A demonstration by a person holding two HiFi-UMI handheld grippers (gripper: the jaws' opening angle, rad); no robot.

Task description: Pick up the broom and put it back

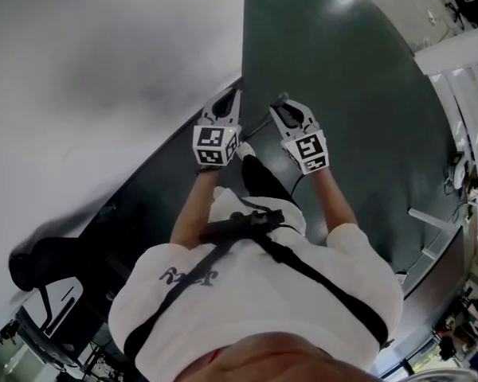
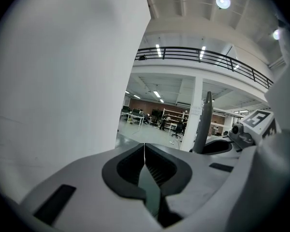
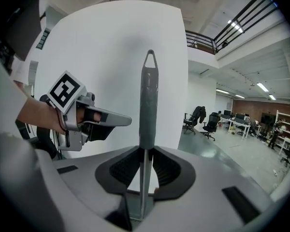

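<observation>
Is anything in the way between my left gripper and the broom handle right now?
Nothing visible. The broom handle stands upright in the right gripper, whose jaws are closed on its shaft. The left gripper, jaws together and empty, is beside it with only open air between them.

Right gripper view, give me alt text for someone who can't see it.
The right hand-held gripper clamps an upright grey broom handle before a white wall. The left hand-held gripper hangs at left; office chairs and desks stand far right.
</observation>
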